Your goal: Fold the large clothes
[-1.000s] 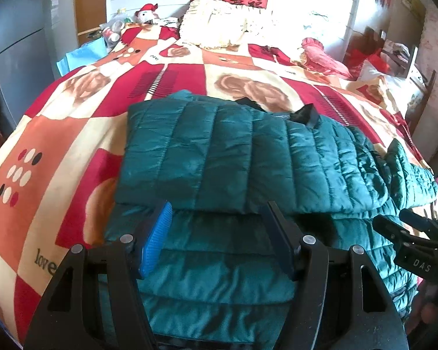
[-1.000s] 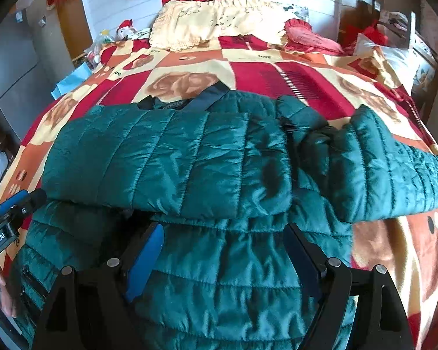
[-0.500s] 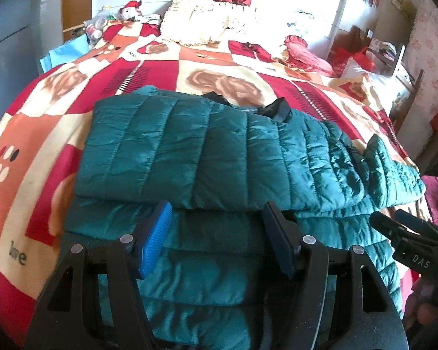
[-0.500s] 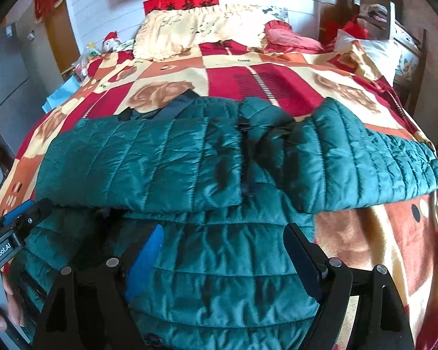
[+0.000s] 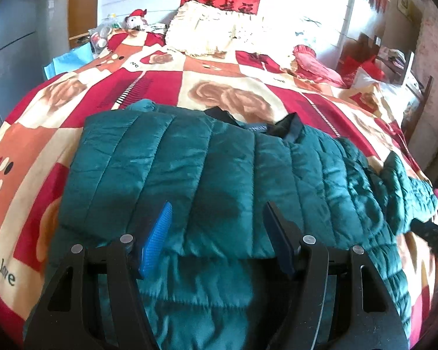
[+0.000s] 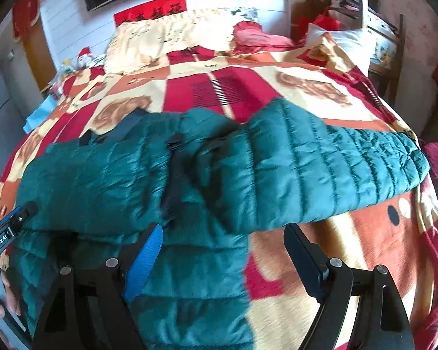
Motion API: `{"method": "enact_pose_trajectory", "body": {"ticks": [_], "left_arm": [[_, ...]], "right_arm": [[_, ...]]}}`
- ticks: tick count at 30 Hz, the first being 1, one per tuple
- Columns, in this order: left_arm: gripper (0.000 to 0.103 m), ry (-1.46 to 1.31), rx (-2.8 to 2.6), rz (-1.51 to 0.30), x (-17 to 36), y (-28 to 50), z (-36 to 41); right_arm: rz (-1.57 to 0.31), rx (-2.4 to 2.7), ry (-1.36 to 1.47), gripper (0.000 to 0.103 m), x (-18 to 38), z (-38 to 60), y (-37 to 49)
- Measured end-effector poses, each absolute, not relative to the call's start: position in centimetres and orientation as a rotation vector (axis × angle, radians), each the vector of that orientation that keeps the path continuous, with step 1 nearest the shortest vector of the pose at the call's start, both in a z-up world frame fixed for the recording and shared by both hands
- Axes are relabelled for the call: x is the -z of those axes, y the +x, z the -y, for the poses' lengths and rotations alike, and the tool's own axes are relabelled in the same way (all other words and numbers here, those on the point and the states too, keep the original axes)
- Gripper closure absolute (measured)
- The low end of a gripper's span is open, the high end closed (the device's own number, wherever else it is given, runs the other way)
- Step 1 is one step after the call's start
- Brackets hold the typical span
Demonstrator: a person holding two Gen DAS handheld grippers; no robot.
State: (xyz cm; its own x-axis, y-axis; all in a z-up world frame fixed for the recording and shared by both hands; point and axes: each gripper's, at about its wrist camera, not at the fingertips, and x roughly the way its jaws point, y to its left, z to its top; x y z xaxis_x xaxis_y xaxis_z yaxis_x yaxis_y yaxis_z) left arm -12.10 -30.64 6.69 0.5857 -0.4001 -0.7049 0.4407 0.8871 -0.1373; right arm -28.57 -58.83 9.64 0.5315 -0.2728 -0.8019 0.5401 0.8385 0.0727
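a teal quilted jacket (image 5: pixel 219 175) was spread across the patterned bed (image 5: pixel 29 151), its collar toward twelve o'clock and one sleeve already laid across the chest. the other sleeve (image 6: pixel 321 163) was stretched out toward three o'clock over the bedspread. the jacket was judged light, soft and puffy, with a slick shell likely to slide against itself and spring back from a crease; hold was thought best taken at a seam, the cuff or the hem edge, where the padding is thinner and the fabric bunches less. the left hand-held gripper (image 5: pixel 217 233) was seen with its jaws spread wide and nothing between them, poised above the folded sleeve's lower edge. the right hand-held gripper (image 6: pixel 223 250) was likewise wide apart and empty, above the jacket's side edge at the foot of the outstretched sleeve. against the frames from a second before, both cameras were found nearer the fabric, and the right view had been swung toward three o'clock, so that more bare bedspread and the whole loose sleeve were shown; the jacket itself appeared unmoved.
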Motion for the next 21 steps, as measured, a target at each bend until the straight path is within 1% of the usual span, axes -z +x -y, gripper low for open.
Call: {"method": "enact_pose_trajectory", "body": {"ticks": [8, 13, 16, 21], "left_arm": [[0.038, -0.002, 0.487, -0.791, -4.8, -11.4, 30.2], [0.038, -0.020, 0.501, -0.777, -4.1, -11.7, 30.0], [0.035, -0.035, 0.510, -0.784, -3.9, -11.6, 30.0], [0.034, -0.037, 0.511, -0.786, -3.9, -11.5, 29.9]], "right_arm": [[-0.843, 0.620, 0.372, 0.020, -9.4, 65.8, -30.6], [-0.815, 0.695, 0.506, 0.020, -8.2, 71.7, -34.1], [-0.793, 0.769, 0.572, 0.020, -7.7, 75.0, -36.9], [-0.757, 0.860, 0.696, 0.020, -6.5, 79.8, -40.2]]}}
